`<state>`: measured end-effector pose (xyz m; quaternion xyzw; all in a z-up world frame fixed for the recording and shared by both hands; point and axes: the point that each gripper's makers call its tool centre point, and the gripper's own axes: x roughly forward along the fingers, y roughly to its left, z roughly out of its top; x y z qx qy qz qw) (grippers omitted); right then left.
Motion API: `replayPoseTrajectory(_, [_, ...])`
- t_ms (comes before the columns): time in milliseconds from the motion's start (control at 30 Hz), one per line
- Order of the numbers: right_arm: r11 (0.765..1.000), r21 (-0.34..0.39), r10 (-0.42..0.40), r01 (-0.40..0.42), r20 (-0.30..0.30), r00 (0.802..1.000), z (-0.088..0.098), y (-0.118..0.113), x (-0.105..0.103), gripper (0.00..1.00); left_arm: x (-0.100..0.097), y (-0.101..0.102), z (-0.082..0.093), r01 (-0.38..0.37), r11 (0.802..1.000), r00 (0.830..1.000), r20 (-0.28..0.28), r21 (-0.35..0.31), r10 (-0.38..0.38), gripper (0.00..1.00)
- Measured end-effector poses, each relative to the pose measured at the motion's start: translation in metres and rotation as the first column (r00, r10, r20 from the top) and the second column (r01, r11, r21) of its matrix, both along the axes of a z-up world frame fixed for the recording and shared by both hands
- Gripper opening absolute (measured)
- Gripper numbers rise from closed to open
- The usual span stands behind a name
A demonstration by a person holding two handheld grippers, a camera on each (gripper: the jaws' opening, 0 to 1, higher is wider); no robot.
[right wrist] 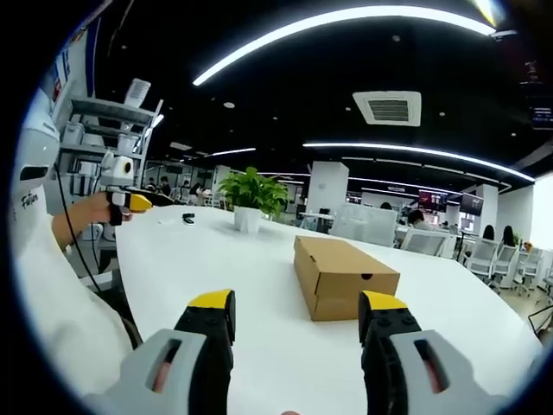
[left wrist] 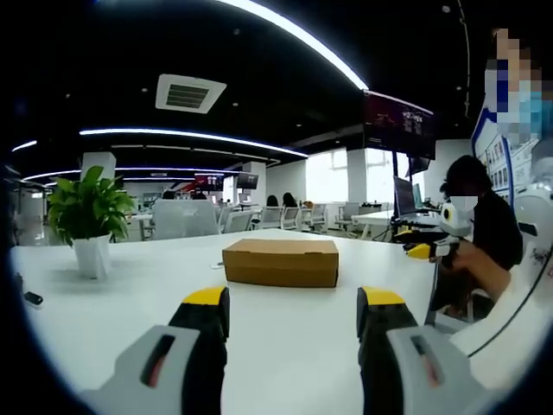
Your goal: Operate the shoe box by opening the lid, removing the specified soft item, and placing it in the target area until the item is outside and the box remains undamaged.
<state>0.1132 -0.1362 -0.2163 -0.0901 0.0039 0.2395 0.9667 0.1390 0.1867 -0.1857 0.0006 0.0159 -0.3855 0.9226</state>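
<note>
While the shoe box (left wrist: pixel 281 262) sits closed on the white table (left wrist: pixel 130 303), well ahead of the released, empty left gripper (left wrist: pixel 294 311) and right gripper (right wrist: pixel 298 316), its thin cardboard looks light and easily creased — best lifted gently at the lid's edge.

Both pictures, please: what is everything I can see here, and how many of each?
Cardboard box: one, brown, lid shut, on the middle of the table.
Table: one, white, large.
Potted plant: one, green leaves in a white pot, on the table beyond the box's far end.
Small dark object: one, black, near the table edge; too small to tell what.
Office chairs: several, pale, behind the table.
Ceiling lights: long white strips overhead.
People: one in dark clothes seated by the table, others far back.
Left tongs: one pair, grey with yellow tips, open, short of the box.
Right tongs: one pair, same colours, open.
</note>
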Motion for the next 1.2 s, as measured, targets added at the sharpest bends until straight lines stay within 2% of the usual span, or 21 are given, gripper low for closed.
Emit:
replayPoseTrajectory(267, [1.000, 0.011, 0.003, -0.003, -0.005, 1.000, -0.003, 0.000, 0.002, 0.58, 0.001, 0.000, -0.003, -0.001, 1.000, 1.000, -0.005, 0.001, 0.001, 0.61])
replayPoseTrajectory(500, [0.998, 0.049, -0.025, 0.025, 0.006, 1.000, 0.004, -0.005, 0.003, 0.61, 0.006, 0.000, -0.013, 0.012, 1.000, 0.999, -0.030, 0.003, -0.012, 0.61])
replayPoseTrajectory(600, [0.998, 0.058, -0.018, 0.019, -0.014, 1.000, -0.002, 0.002, 0.008, 0.62, 0.014, 0.001, -0.017, 0.025, 1.000, 0.998, -0.054, -0.019, -0.026, 0.61])
replayPoseTrajectory(800, [0.999, 0.053, -0.006, 0.008, -0.035, 0.999, -0.011, 0.011, 0.014, 0.63, 0.020, -0.001, -0.018, 0.031, 0.999, 0.997, -0.064, -0.034, -0.033, 0.61])
replayPoseTrajectory(1000, [0.998, 0.061, -0.003, 0.005, -0.026, 1.000, -0.005, 0.012, 0.019, 0.63, 0.034, -0.006, -0.019, 0.042, 0.999, 0.998, -0.055, 0.006, -0.042, 0.61])
replayPoseTrajectory(1200, [0.996, 0.077, -0.038, 0.040, -0.020, 0.999, -0.003, 0.003, 0.030, 0.62, 0.066, -0.011, -0.019, 0.064, 0.996, 0.997, -0.056, 0.062, -0.060, 0.61])
